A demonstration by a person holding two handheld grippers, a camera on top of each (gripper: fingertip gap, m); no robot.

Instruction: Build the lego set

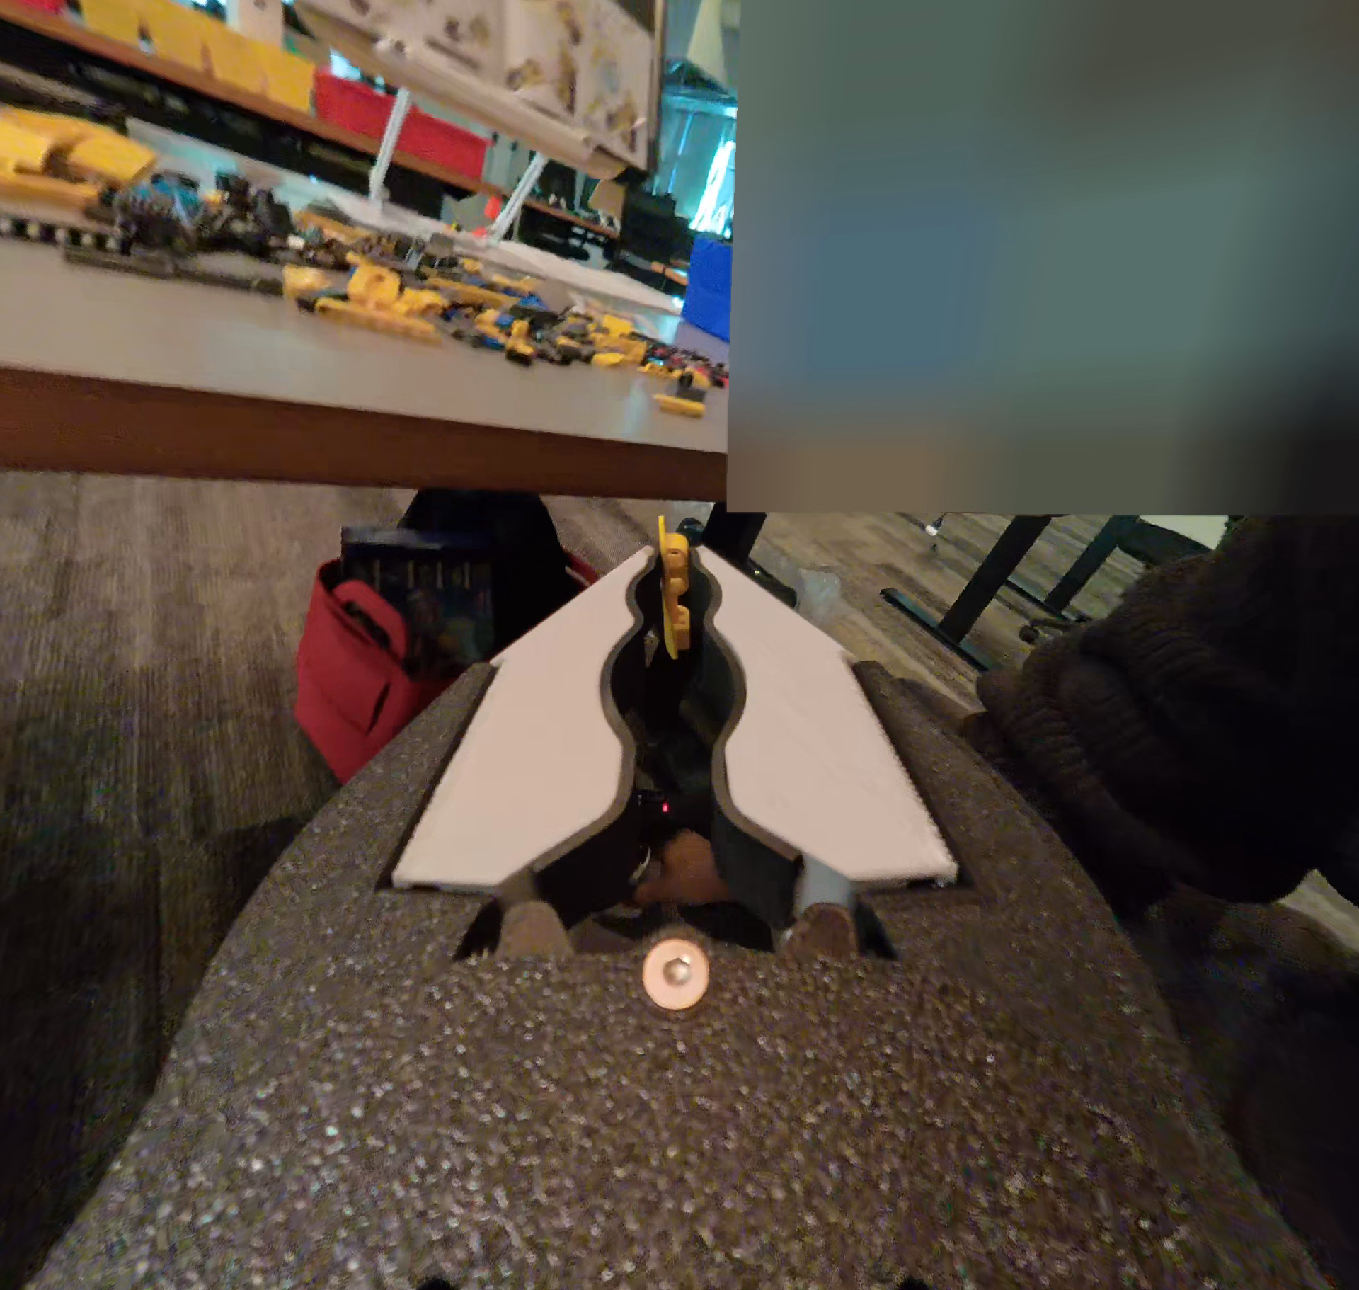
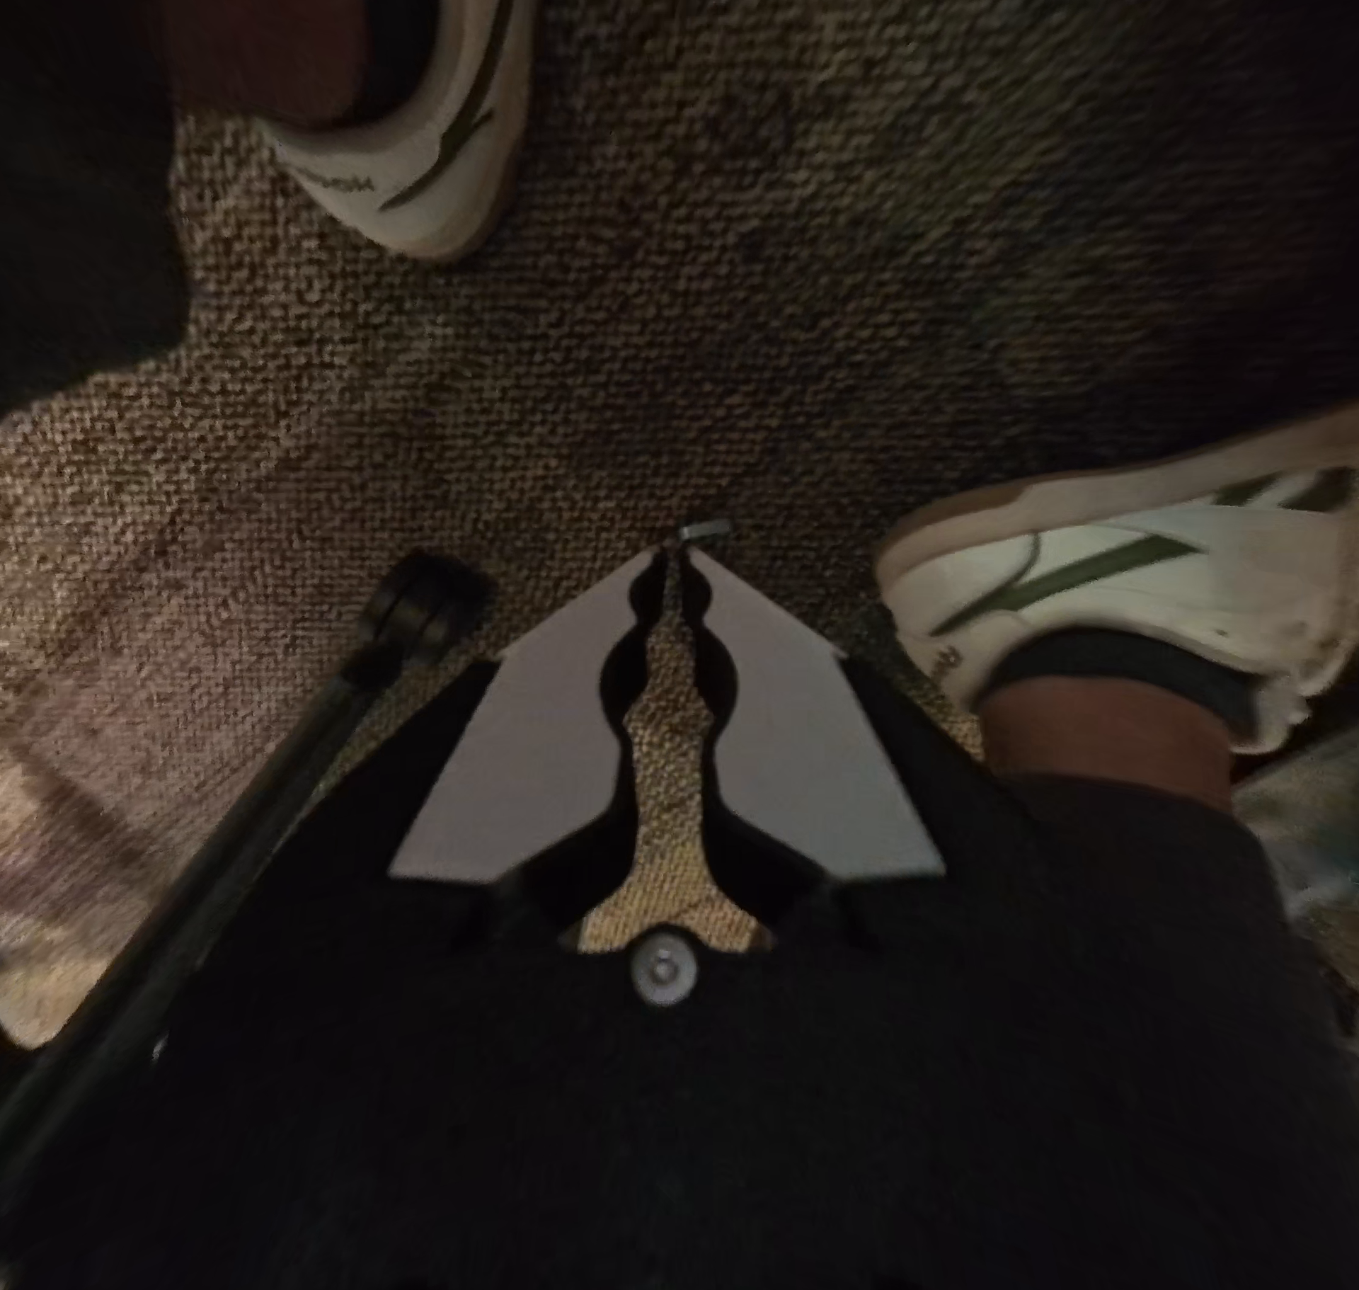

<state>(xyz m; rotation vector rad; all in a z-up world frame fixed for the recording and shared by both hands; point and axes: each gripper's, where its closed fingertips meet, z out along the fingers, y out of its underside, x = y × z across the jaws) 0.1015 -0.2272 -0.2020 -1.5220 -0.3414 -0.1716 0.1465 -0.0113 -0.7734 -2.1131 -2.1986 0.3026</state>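
Left wrist view: the left gripper [image 1: 673,578] is held below the edge of a wooden-rimmed table [image 1: 353,431], its two white fingers [image 1: 559,725] pressed together on a small yellow plastic piece [image 1: 675,585]. The piece stands upright between the fingertips and pokes out just past them. On the tabletop above lies a scatter of yellow, black and blue building pieces [image 1: 471,313], with a darker part-built model [image 1: 184,214] farther back on the left. A large printed sheet [image 1: 471,26] leans on a white stand behind them, and red and yellow bins [image 1: 184,33] line a shelf at the rear. On the carpet under the table sits a red bag [image 1: 353,673], beyond the gripper and a little to its left. A dark knitted sleeve [image 1: 1147,725] fills the right side of the picture.

Right wrist view: the right gripper [image 2: 675,556] points down at a brown carpet [image 2: 735,298] (the light here is dim). Its white fingers [image 2: 551,740] are nearly closed, pinching a small grey piece [image 2: 704,530] at the very tips, close above the carpet. A white shoe with dark stripes [image 2: 1118,593] stands just to the right of the gripper, and a second white shoe [image 2: 419,151] lies well apart at the upper left. A black wheeled leg [image 2: 412,615] of some furniture reaches in from the lower left, near the left finger.
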